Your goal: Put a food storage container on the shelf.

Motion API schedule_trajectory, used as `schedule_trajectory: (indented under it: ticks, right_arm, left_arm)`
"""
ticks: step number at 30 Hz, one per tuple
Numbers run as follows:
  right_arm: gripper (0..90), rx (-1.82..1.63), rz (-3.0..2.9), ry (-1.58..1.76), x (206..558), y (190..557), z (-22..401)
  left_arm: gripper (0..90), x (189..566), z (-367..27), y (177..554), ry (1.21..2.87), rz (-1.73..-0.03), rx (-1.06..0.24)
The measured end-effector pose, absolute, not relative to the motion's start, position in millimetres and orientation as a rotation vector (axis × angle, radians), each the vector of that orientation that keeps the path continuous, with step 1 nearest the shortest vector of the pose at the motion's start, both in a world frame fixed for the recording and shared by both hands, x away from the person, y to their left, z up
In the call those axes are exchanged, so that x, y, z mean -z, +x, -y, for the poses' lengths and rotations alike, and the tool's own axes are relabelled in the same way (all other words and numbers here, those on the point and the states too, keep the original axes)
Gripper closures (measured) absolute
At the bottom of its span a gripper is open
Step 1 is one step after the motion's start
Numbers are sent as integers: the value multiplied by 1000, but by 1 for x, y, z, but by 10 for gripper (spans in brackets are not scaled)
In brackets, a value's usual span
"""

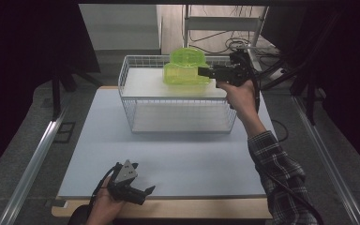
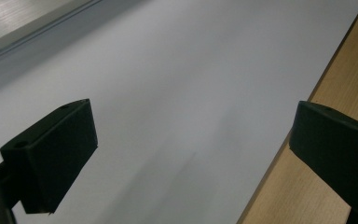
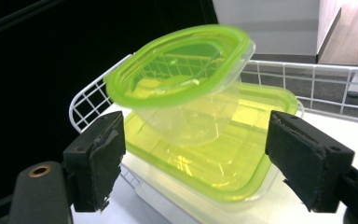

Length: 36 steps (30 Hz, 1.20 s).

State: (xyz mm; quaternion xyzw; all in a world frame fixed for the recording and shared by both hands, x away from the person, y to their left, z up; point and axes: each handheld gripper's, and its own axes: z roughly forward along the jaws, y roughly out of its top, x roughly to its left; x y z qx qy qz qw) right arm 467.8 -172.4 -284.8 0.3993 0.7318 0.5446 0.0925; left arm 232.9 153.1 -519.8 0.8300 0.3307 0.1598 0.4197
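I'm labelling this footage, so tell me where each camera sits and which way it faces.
High view: above the near edge, looking forward and down on the wire basket; both forearms show.
Left gripper view: rides the left claw, facing the white mat.
Right gripper view: rides the right claw, facing the small container atop the large container.
Shared: high and right views show the containers.

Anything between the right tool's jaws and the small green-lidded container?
Nothing: in the right gripper view the right tool stands open, short of the small container tilted on the larger one.
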Motion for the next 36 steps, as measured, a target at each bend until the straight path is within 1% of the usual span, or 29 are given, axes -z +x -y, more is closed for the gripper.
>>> schedule_trajectory:
  ticks: [3, 6, 15, 17, 20, 24, 27, 36]
  right_arm:
    - [188, -1603, -2184, 1158, 288, 462, 172]
    - [184, -1608, -2196, 1139, 292, 456, 173]
    - [167, -1617, -2240, 1085, 304, 439, 174]
    - [161, -1624, -2243, 1067, 307, 435, 174]
    - [149, -1605, -2246, 1039, 310, 430, 175]
    - [132, -1594, -2249, 1001, 315, 423, 176]
    - [120, -1576, -2260, 975, 320, 418, 176]
    - [69, -1507, -2295, 864, 340, 402, 175]
  left_arm:
    - [7, 520, -154, 233, 2077, -840, -385]
    - [9, 519, -155, 234, 2046, -850, -339]
    - [8, 516, -160, 234, 1971, -848, -342]
    - [1, 516, -162, 235, 1955, -863, -307]
    - [0, 514, -164, 235, 1927, -869, -293]
    - [0, 514, -166, 235, 1903, -857, -309]
    - [0, 515, -165, 234, 1904, -837, -346]
    - [0, 516, -164, 235, 1904, -841, -323]
